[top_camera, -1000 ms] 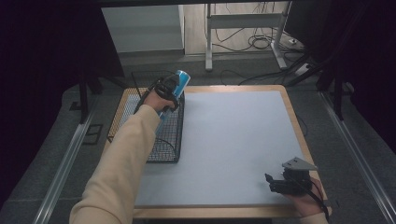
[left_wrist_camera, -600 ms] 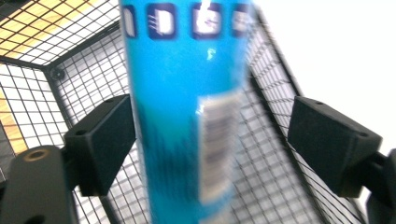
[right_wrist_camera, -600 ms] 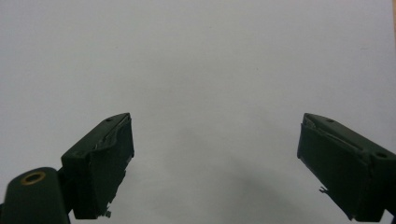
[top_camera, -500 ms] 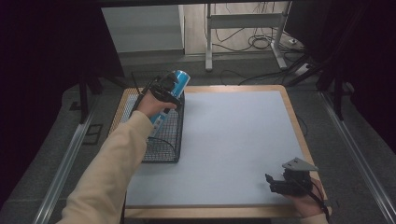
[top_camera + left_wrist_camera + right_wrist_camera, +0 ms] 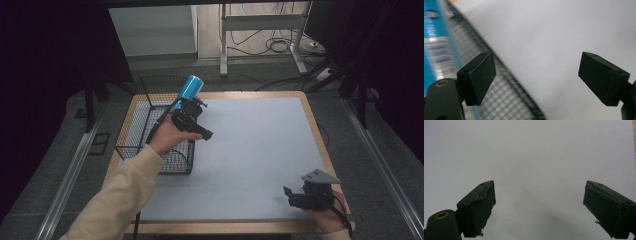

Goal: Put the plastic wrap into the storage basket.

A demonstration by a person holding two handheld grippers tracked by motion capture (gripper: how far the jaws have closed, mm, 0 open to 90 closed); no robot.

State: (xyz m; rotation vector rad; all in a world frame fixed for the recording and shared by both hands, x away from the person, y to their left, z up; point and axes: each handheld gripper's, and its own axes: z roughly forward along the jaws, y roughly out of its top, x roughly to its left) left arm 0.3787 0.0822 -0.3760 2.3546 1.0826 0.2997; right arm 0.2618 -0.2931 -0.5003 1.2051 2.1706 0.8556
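Note:
A blue can (image 5: 190, 88) stands tilted at the far right corner of the black wire basket (image 5: 131, 131), its top above the rim. My left gripper (image 5: 201, 121) is open just in front of the can, over the basket's right edge, with nothing between its jaws. In the left gripper view the can (image 5: 436, 50) is a blur at the left, outside the open left gripper (image 5: 536, 75), with the basket mesh (image 5: 509, 97) below. My right gripper (image 5: 290, 196) rests open near the table's front right corner; the right gripper (image 5: 539, 205) has only white mat between its jaws.
A white mat (image 5: 260, 145) covers most of the wooden table (image 5: 321, 150). The basket takes up the table's left side. Beyond the far edge are metal frame legs and cables (image 5: 280, 47) on the floor.
The left gripper has let go of the blue can and drawn back toward me and to the right. The can stays leaning in the basket's corner. The right gripper has not moved.

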